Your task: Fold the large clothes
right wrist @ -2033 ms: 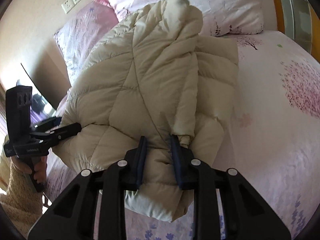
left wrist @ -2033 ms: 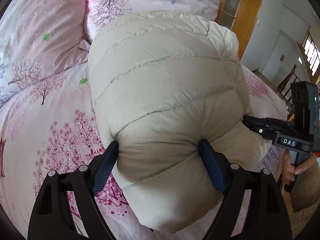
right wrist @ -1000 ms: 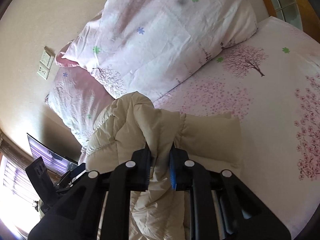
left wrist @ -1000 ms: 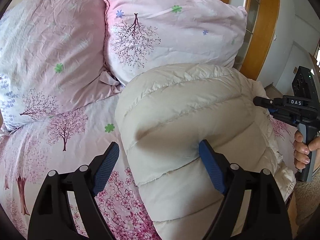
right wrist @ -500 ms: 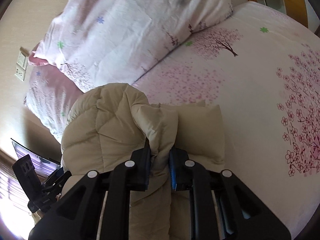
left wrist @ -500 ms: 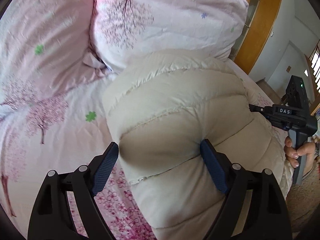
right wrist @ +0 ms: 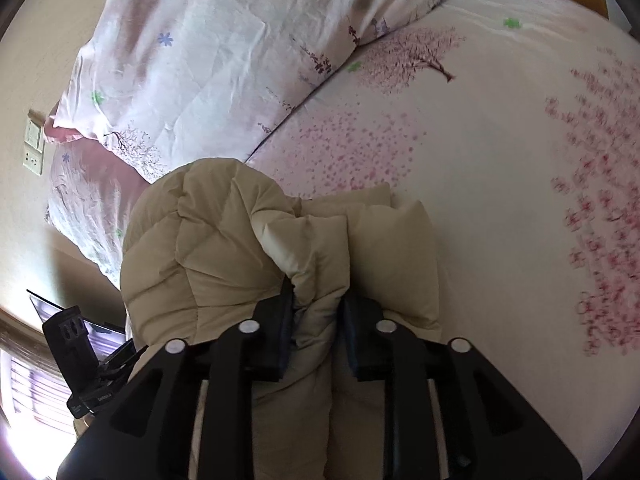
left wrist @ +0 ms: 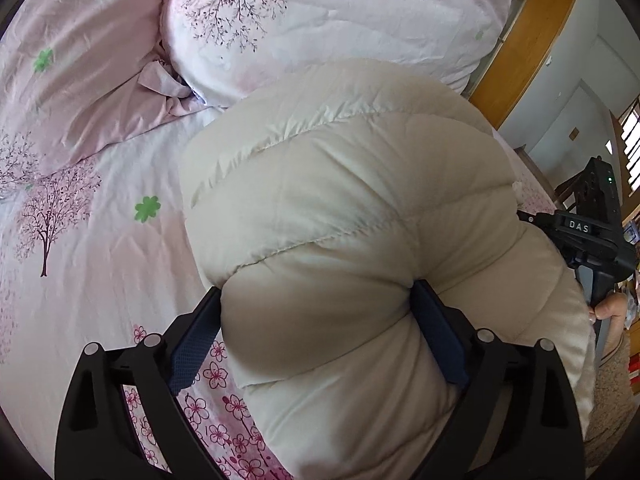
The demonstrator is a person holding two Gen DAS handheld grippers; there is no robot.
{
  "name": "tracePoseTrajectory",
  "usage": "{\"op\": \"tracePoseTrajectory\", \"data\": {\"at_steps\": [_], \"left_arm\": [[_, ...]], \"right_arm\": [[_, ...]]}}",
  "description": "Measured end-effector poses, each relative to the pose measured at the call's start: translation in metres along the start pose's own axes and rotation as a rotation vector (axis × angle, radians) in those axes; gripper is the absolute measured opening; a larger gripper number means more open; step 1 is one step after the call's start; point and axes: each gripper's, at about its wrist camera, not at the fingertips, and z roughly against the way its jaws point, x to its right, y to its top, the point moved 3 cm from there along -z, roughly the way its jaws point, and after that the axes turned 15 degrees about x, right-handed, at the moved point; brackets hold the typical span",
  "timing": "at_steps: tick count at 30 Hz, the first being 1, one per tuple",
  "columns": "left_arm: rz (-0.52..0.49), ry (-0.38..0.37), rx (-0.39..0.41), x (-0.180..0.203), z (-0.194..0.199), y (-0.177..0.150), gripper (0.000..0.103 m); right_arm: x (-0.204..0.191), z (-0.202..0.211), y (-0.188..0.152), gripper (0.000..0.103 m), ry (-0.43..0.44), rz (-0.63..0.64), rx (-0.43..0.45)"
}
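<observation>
A cream quilted down jacket (left wrist: pixel 348 208) lies bunched and folded over on the pink blossom-print bed (left wrist: pixel 92 264). My left gripper (left wrist: pixel 316 332) has its jaws wide apart with a thick puffy fold of the jacket bulging between the blue pads (left wrist: pixel 190 344). My right gripper (right wrist: pixel 318 320) is shut on a gathered edge of the jacket (right wrist: pixel 224 240), which lies under and ahead of it. The right gripper also shows at the right edge of the left wrist view (left wrist: pixel 580 236). The left gripper shows at the lower left of the right wrist view (right wrist: pixel 92 364).
Two pink floral pillows (left wrist: pixel 320 20) lie at the head of the bed just beyond the jacket. A wooden door frame (left wrist: pixel 532 36) stands to the right. A wall socket (right wrist: pixel 34 146) and a dark screen (right wrist: pixel 72 312) are at the left. Open bedsheet (right wrist: pixel 500 160) lies to the right.
The jacket's folded bulk has come down toward the bed from its lifted position. Both grippers moved lower and closer to the jacket, keeping their hold.
</observation>
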Motion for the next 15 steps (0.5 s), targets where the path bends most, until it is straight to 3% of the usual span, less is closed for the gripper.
{"op": "tracePoseTrajectory", "data": {"at_steps": [3,7,11,15], "left_arm": [[-0.027,0.01,0.061,0.002,0.017,0.003,0.093],[-0.051,0.027,0.09,0.003,0.029,0.009,0.093],[-0.053,0.041,0.079,0.005,0.027,0.009,0.094],[-0.034,0.039,0.062,0.002,0.022,0.008,0.094]], "right_arm": [[-0.01,0.032,0.003,0.043,-0.022,0.057,0.084],[-0.039,0.084,-0.012,0.043,0.079,0.174,0.188],[-0.068,0.094,-0.054,0.04,0.154,0.317,0.119],[-0.06,0.072,-0.079,0.035,0.064,0.371,0.032]]}}
